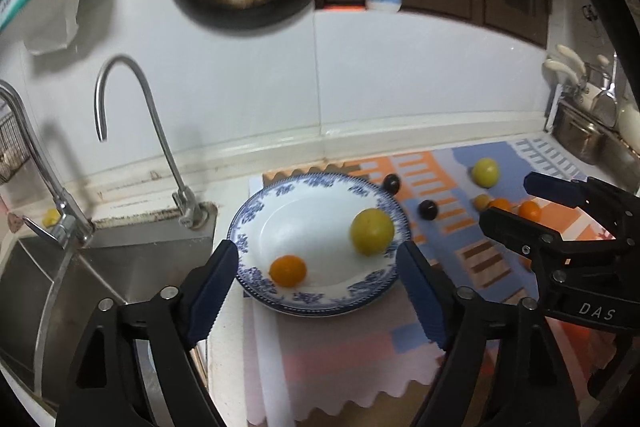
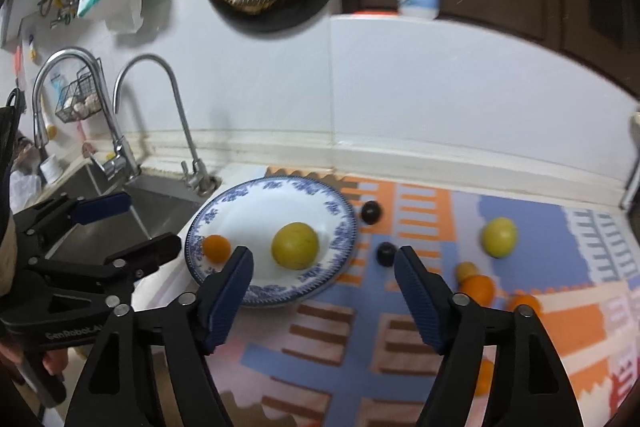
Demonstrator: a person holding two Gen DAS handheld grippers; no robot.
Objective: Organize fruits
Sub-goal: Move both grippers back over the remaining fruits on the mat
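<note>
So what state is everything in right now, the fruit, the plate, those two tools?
Left tool: open, holding nothing.
Right tool: open, holding nothing.
Plate: holds two fruits.
Yellow-green fruit: on the plate.
Small orange fruit: on the plate, near its rim.
Second yellow-green fruit: loose on the mat.
Two dark fruits: on the mat beside the plate.
Faucet: no water running.

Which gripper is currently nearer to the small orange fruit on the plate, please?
Left. The left gripper hangs open right over the small orange fruit at the plate's sink-side rim. The right gripper, also open, sits beyond the plate's other edge, above the mat.
</note>
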